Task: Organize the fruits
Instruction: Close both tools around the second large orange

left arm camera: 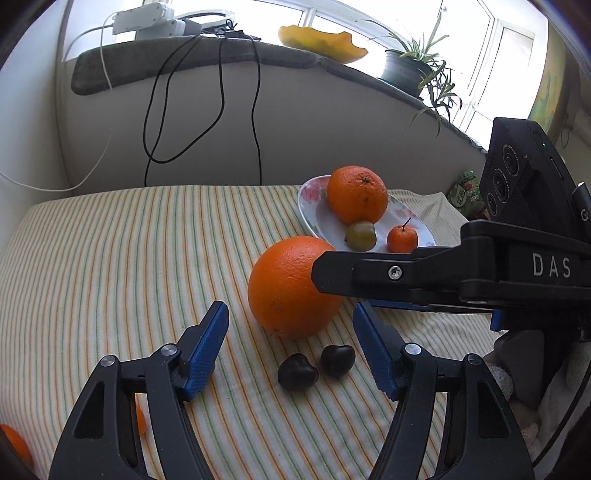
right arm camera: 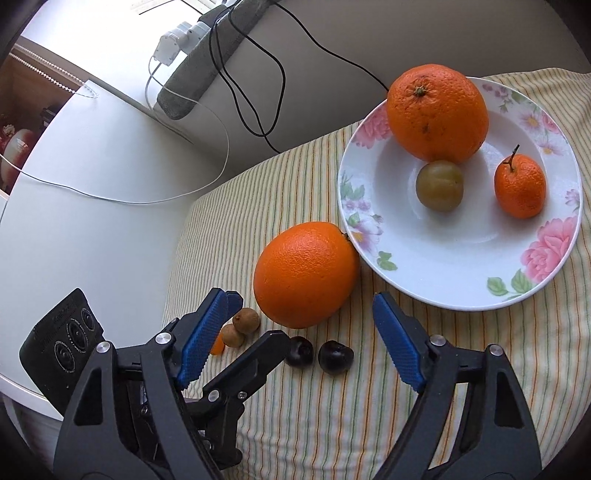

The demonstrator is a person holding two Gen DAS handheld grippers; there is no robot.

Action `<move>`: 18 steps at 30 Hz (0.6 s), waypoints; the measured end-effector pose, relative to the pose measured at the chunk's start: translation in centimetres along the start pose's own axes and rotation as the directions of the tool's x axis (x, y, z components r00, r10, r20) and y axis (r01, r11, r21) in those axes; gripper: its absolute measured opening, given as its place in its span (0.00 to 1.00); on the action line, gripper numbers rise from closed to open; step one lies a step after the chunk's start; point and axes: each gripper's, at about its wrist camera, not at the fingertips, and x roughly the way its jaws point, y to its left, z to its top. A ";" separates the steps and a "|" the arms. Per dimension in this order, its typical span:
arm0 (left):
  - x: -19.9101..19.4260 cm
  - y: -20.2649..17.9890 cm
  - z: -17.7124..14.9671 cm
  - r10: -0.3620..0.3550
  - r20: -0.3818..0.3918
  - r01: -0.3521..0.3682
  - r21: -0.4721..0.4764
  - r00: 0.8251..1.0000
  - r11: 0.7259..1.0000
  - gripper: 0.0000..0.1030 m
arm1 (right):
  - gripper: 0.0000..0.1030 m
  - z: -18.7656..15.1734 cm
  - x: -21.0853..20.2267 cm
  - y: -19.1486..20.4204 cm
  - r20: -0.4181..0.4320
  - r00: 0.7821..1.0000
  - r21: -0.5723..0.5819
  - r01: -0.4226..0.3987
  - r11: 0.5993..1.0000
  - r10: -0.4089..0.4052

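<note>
Striped cloth (left arm camera: 110,258), sill plant (left arm camera: 413,62) seen | small orange fruit (right arm camera: 217,345) half hidden | left gripper (left arm camera: 290,328), right gripper (right arm camera: 295,332) held agape, empty

Bright daylight pours through the window (left arm camera: 388,22), blown out white; soft shadows, sharp focus, edges bent and dark-cornered.

White capitals "DAS" stand on the side of the black gripper body (left arm camera: 546,266) at the right of the left wrist view — clear and complete. Far right, behind it, a green packet (left arm camera: 466,192) carries printed characters too blurred to read. Small lettering on the black camera unit (right arm camera: 62,345) is also illegible.
</note>
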 end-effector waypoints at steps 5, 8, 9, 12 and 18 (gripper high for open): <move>1.1 0.1 0.4 -0.010 -0.022 0.011 0.015 1.000 1.000 0.68 | 0.75 0.7 1.1 0.3 -0.009 1.000 0.010 0.003 1.000 -0.003; 1.5 0.3 0.4 -0.018 -0.025 0.018 0.010 1.000 1.000 0.68 | 0.74 0.9 1.4 0.4 -0.007 1.000 0.009 0.009 1.000 -0.009; 1.6 0.4 0.4 -0.022 -0.026 0.022 0.006 0.999 1.000 0.68 | 0.74 1.0 1.5 0.4 -0.004 1.000 0.010 0.011 1.000 -0.011; 1.9 0.5 0.4 -0.030 -0.026 0.030 -0.005 0.999 1.000 0.68 | 0.72 1.2 1.5 0.3 -0.002 1.000 0.010 0.025 1.000 -0.025; 2.3 0.8 0.4 -0.041 -0.028 0.040 -0.019 0.999 0.999 0.68 | 0.69 1.4 2.0 0.4 -0.008 0.999 0.007 0.053 0.999 -0.052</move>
